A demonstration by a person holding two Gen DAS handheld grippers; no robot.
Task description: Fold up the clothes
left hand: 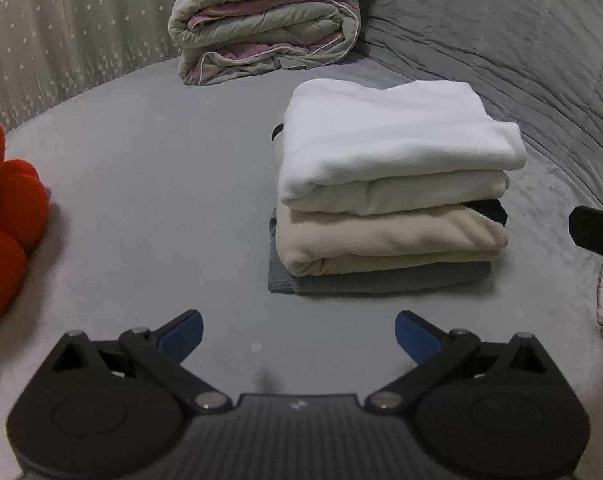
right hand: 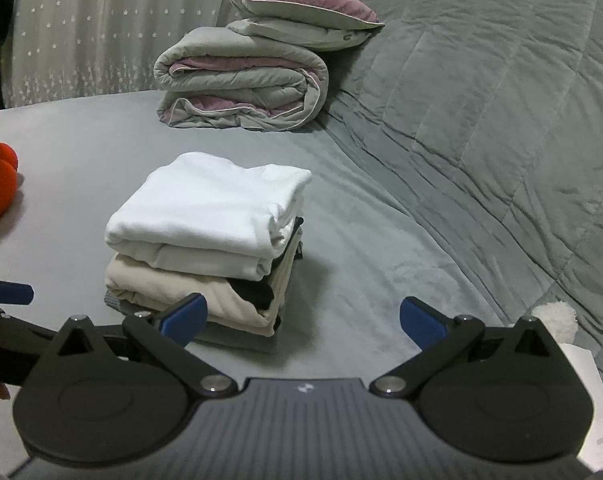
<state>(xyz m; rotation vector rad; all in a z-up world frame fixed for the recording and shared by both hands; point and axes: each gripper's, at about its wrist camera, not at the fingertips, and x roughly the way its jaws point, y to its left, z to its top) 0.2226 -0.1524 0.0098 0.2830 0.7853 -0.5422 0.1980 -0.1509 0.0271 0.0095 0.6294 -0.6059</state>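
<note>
Both grippers are wide open and hold nothing: left gripper point(left hand: 299, 334), right gripper point(right hand: 303, 320). The stack of folded clothes point(left hand: 393, 184) lies on the bed point(left hand: 141, 184), ahead. Judgement: finished; avoid bumping it.

A stack of folded clothes point(left hand: 389, 200) sits on the bed point(left hand: 141, 200), toward its middle. Behind the stack, near the bed's far edge, lies a rolled duvet point(right hand: 241, 88) with two pillows point(right hand: 305, 16) piled on top. A quilt point(right hand: 481, 120) is heaped along the bed's right side, beside both duvet and stack. A plush toy point(left hand: 5, 216) rests at the left edge. Curtains point(right hand: 101, 28) hang behind the far edge.
</note>
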